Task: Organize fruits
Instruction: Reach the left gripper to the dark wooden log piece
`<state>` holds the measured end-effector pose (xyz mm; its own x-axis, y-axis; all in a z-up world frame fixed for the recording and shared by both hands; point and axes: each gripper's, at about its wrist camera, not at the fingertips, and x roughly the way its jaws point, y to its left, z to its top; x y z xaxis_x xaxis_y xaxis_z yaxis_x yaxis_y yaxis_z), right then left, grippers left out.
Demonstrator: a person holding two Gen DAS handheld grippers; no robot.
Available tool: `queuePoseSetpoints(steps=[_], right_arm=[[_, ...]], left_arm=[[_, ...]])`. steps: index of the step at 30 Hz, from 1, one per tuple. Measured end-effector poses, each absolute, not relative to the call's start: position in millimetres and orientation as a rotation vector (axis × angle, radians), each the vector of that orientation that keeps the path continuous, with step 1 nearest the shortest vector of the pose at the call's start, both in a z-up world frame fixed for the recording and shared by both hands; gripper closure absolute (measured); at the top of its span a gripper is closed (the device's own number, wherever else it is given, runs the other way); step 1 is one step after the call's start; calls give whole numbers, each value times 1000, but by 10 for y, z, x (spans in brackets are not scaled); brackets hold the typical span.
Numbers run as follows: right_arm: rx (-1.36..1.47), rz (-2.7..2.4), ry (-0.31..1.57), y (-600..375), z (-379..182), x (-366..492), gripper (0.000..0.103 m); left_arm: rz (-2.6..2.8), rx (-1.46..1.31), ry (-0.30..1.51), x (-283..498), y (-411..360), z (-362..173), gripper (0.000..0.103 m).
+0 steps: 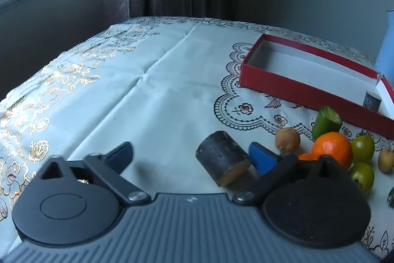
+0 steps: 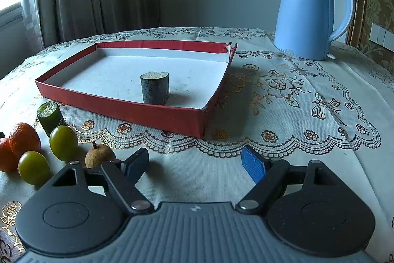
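Both tongs gape wide, pinching nothing; left tongs [image 1: 192,157] have bare table [image 1: 152,90] at 11 o'clock, dark sugarcane piece [image 1: 222,162] beside one pad; right tongs [image 2: 194,164] face the red box [image 2: 128,107] at 12.

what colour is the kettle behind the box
Light blue, with a paler handle; the kettle shows best in the right wrist view.

A shallow red box [image 2: 128,110] with a white interior lies open on the counter, with one dark cut cane section [image 2: 155,88] standing upright inside near its front wall. A second dark cane section [image 1: 222,162] lies tilted on the cloth, apart from the box, pale cut face toward the camera. In front of the box lie a green cut section [image 2: 50,116], two oranges [image 2: 24,138] touching each other, two green round fruits [image 2: 63,142], and two brown longan-like fruits [image 1: 287,139].
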<state>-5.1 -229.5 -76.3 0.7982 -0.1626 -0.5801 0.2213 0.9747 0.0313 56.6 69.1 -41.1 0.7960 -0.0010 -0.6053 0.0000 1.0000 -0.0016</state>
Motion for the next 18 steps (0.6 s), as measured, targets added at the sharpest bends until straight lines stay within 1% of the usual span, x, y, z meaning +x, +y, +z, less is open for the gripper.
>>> queuePoseSetpoints(steps=[3, 6, 9, 11, 12, 13, 16, 18], right_arm=[[99, -206, 613, -2298, -763, -52, 21], [99, -206, 613, -2296, -764, -49, 21], [99, -206, 613, -2295, -763, -48, 21], [99, -206, 614, -2295, -763, -47, 21], [100, -206, 614, -2296, -763, -47, 21], [100, -206, 614, -2295, -763, -46, 21], [100, -206, 614, -2295, -763, -46, 21], [100, -206, 614, -2295, -763, -47, 21]], left_arm=[[-5, -15, 654, 561, 707, -404, 10], [-5, -8, 645, 524, 698, -395, 16], [-11, -10, 654, 523, 698, -402, 23], [-6, -15, 659, 515, 708, -403, 32], [-4, -11, 654, 505, 707, -399, 34], [-9, -9, 653, 503, 704, -395, 39], [-16, 2, 651, 492, 688, -389, 43], [-24, 4, 650, 490, 679, -389, 48]])
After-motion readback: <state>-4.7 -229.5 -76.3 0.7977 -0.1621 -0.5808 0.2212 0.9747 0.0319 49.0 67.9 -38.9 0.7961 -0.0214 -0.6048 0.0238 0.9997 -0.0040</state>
